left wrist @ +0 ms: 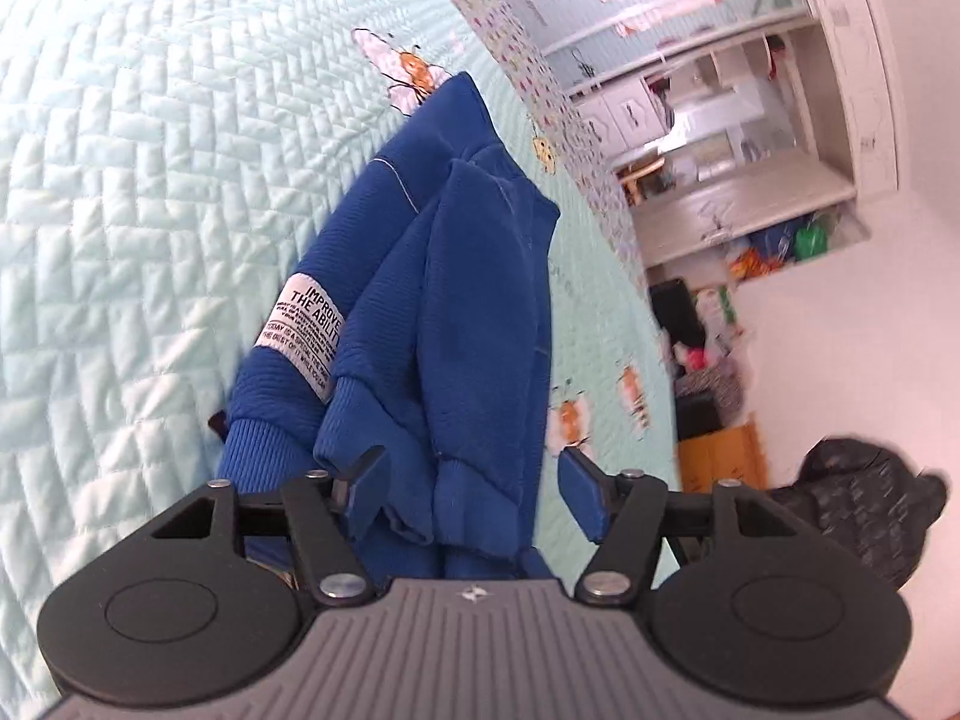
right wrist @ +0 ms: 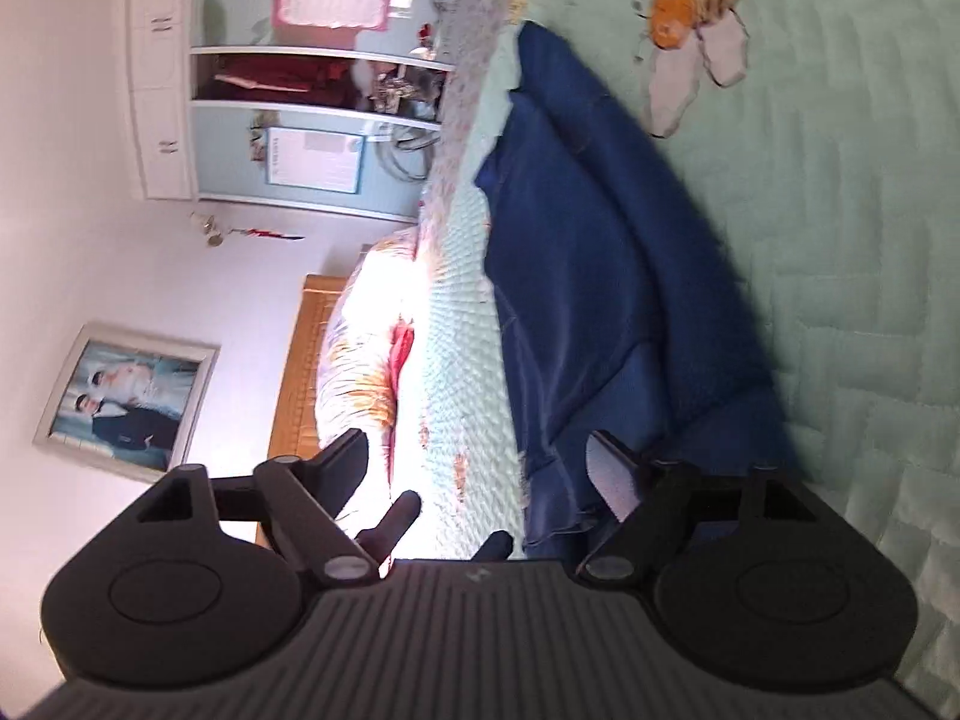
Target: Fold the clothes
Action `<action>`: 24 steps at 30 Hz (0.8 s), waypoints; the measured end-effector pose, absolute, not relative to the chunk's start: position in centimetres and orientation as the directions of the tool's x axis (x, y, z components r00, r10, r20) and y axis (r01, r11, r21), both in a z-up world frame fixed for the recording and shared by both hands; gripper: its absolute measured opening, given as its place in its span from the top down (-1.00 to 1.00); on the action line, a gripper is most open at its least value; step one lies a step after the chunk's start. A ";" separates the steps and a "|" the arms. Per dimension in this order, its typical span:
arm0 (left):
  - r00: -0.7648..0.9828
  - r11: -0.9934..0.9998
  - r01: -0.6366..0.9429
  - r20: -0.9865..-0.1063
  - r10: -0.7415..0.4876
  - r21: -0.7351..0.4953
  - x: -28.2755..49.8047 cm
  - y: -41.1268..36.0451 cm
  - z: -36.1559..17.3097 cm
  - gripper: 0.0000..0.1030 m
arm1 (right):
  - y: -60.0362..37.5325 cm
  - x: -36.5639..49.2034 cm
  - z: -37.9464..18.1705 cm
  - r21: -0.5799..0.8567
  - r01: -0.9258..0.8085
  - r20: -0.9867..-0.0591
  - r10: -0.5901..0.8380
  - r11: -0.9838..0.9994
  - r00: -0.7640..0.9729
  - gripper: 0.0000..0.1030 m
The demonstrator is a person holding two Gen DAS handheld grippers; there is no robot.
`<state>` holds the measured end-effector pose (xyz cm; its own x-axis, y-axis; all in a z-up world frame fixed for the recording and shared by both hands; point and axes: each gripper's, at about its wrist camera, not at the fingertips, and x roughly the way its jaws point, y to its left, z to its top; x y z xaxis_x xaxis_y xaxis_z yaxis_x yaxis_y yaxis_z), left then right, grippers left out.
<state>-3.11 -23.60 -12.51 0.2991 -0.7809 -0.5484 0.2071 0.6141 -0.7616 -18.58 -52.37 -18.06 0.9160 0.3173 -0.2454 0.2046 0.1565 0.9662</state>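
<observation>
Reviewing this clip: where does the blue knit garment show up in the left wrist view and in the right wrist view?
Left wrist: the blue knit garment runs from centre down between the open left gripper fingers.
Right wrist: it fills the centre-right, reaching the right gripper.
Shared landmark: the mint quilted bedspread with embroidered bees beneath it.

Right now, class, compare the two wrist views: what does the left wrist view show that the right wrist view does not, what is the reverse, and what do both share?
Only the left wrist view shows the white label sewn on the blue garment, its ribbed cuff and a dark bundle at the right edge. Only the right wrist view shows the framed photo, the wooden headboard and the pillow. Both show the blue garment, the pale green quilt with its bee patches and open tongs.
</observation>
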 end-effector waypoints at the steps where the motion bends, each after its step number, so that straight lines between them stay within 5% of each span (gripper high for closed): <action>1: 0.286 0.643 0.211 -0.582 -0.761 -0.736 -2.8 -24.1 -13.2 -0.32 | -52.3 -18.1 -19.1 0.960 0.235 -0.274 0.332 0.154 0.903 -0.52; 2: 0.287 0.647 0.204 -0.587 -0.757 -0.735 -2.9 -24.1 -13.8 -0.30 | -52.3 -18.1 -19.4 0.959 0.234 -0.276 0.330 0.163 0.903 -0.40; 10: 0.284 0.614 0.181 -0.557 -0.781 -0.768 -2.9 -22.8 -11.9 -0.30 | -52.6 -21.2 -17.2 0.976 0.179 -0.212 0.335 0.128 0.918 -0.55; 16: 0.364 0.657 0.269 -0.557 -0.746 -0.704 -3.1 -20.6 -9.7 -0.31 | -53.9 -24.6 -16.4 0.955 0.219 -0.269 0.268 0.201 0.925 -0.59; 24: 0.368 0.696 0.167 -0.611 -0.701 -0.699 -2.0 -18.1 -12.2 -0.31 | -54.8 -25.9 -17.4 0.923 0.316 -0.364 0.227 0.220 0.903 -0.59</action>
<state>-2.01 -18.09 -12.25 0.3683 -0.7012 -0.6105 0.1668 0.6958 -0.6986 -25.87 -54.81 -17.43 0.9035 0.2267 -0.3637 0.3162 0.2203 0.9228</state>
